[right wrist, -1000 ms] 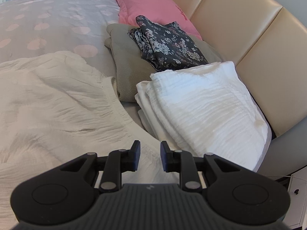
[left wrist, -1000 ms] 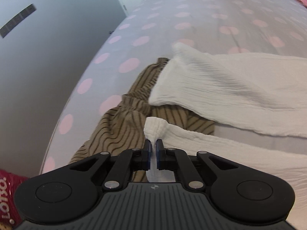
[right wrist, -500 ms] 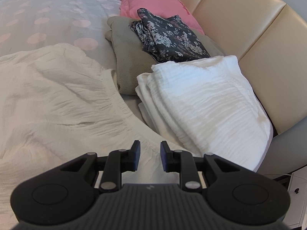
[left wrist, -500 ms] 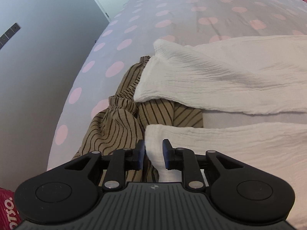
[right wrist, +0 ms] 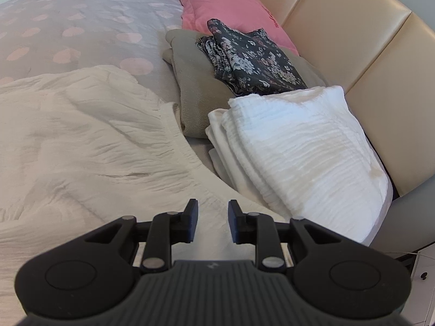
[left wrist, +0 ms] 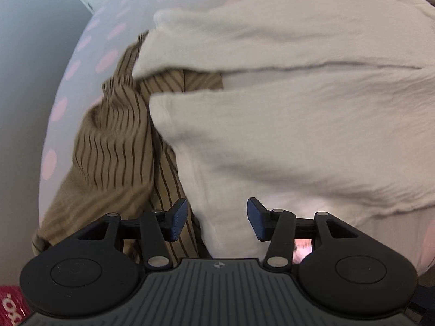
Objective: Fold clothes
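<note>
While the left tool [left wrist: 217,221] opens, gripping nothing, the cream trousers [left wrist: 285,141] could drag the striped garment [left wrist: 114,141]; the right tool [right wrist: 210,221] hangs part-open, empty.

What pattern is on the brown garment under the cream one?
Thin dark stripes on tan fabric; left wrist view.

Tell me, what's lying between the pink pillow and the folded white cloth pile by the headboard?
In the right wrist view, a dark flowery garment lies on a beige folded cloth, between the pink pillow and the folded white pile.
</note>
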### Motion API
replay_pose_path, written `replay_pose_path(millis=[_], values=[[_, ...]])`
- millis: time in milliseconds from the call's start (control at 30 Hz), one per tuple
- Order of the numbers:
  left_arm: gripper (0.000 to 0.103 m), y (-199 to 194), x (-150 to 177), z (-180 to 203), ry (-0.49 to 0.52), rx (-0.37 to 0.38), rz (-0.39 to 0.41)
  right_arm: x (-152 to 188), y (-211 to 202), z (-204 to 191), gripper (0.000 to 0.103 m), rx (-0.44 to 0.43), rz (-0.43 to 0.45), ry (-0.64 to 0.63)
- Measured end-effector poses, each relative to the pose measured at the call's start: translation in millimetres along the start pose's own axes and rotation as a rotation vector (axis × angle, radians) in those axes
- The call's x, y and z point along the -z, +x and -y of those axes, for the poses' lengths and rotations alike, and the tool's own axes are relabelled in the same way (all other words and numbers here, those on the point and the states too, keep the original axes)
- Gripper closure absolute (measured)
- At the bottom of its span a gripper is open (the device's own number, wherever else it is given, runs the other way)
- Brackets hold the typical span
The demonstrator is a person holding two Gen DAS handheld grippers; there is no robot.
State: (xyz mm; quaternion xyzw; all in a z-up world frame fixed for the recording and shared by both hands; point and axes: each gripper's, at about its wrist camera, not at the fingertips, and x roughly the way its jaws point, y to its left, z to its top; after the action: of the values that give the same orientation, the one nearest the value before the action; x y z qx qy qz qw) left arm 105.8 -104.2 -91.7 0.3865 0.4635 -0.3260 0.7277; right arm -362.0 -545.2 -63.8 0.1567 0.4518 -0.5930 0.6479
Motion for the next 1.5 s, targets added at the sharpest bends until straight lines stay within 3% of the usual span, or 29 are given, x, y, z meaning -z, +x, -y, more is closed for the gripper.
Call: replay_pose_path(millis=[133,300,333,367,433,633,867,967,1033,1167,1333,1500], values=[[0.056,17,12,-6,-0.078,0.026,-0.089,1,-2,4,0.076,-0.001,0.004,0.014],[0.057,34,19,-4,-0.089,0.018,-0.168,2,-5,8,0.076,0.002,0.007,0.032],[0.067,33,18,-4,-0.098,0.035,-0.172,2,-6,8,0.075,0.002,0.007,0.033],[0.083,33,17,-5,-0.107,0.053,-0.177,2,-6,8,0.075,0.002,0.008,0.034],[0.098,30,15,-4,-0.114,0.063,-0.182,2,-7,8,0.075,0.000,0.011,0.034],[0.100,8,18,-16,-0.153,0.042,-0.177,2,-10,9,0.075,-0.008,0.018,0.034],[0.100,8,32,-30,-0.173,-0.055,-0.286,3,-11,10,0.075,-0.009,0.006,0.039],[0.096,9,34,-24,-0.132,-0.043,-0.309,3,-13,11,0.072,-0.012,0.009,0.039],[0.092,4,32,-24,-0.117,-0.034,-0.290,4,-13,11,0.072,-0.012,0.008,0.037],[0.071,-16,23,-43,-0.200,0.024,-0.190,3,-10,11,0.071,-0.014,-0.007,0.040],[0.071,-32,-4,-62,-0.342,0.035,-0.015,0,-10,6,0.071,-0.017,-0.013,0.032],[0.071,-26,-46,-72,-0.467,-0.009,0.118,-3,-13,-6,0.069,0.002,0.033,-0.025]])
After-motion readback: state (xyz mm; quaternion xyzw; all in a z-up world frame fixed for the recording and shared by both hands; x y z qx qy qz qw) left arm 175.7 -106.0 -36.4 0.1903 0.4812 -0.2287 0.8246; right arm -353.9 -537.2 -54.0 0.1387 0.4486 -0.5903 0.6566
